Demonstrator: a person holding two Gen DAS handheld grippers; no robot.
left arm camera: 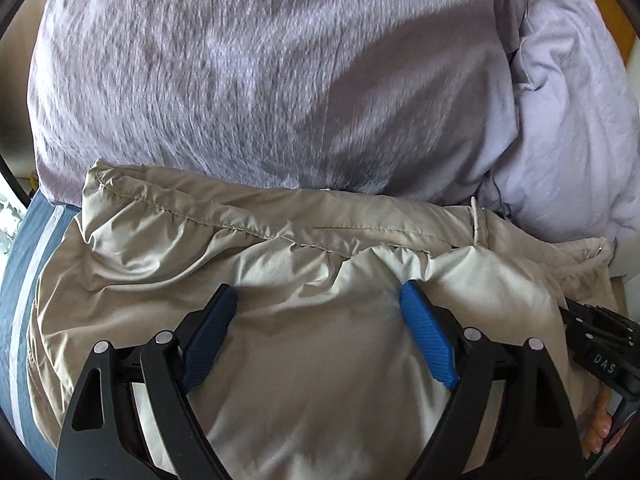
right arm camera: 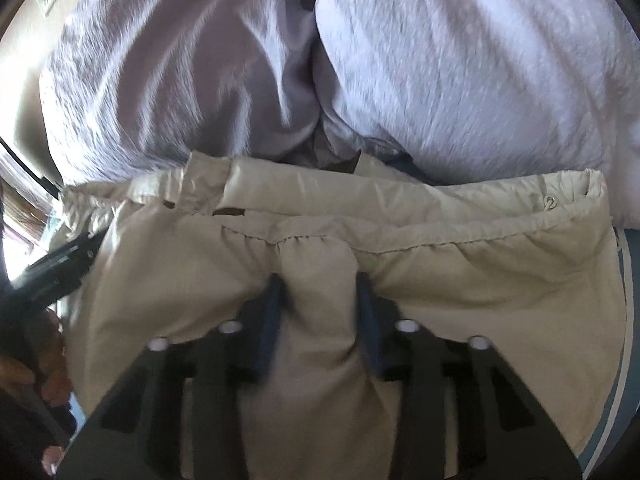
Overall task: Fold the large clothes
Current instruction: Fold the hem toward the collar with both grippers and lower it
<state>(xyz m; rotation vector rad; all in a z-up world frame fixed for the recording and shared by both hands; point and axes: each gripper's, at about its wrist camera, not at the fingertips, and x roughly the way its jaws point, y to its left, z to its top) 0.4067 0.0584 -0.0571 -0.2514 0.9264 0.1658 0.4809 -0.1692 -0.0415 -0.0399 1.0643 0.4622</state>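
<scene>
The left tongs (left arm camera: 316, 312) are standing wide, their blue pads (left arm camera: 426, 340) spread apart and pressing down on the beige jacket (left arm camera: 280, 264), with a smooth stretch of the cloth lying between them but not pinched. The jacket is spreading out under and ahead of these tongs, its stitched, gathered seam (left arm camera: 256, 228) running across just beyond the tips. Off to the right of the left tongs, the black body of the other tool is showing at the jacket's edge.

The right tongs (right arm camera: 318, 300) are standing narrower, and a raised ridge of the jacket (right arm camera: 480, 280) is bunching up between the two fingers (right arm camera: 366, 320); the view is blurred, so whether they are truly gripping that ridge I cannot tell. Just ahead of these tongs the seam is crossing the cloth, and a metal snap (right arm camera: 551, 201) is sitting ahead and to the right near the hem.

Beyond both tongs a lilac duvet (left arm camera: 260, 80) is piling up, touching the jacket's far edge. A blue striped sheet (left arm camera: 28, 264) is showing to the left of the left tongs, under the jacket.
</scene>
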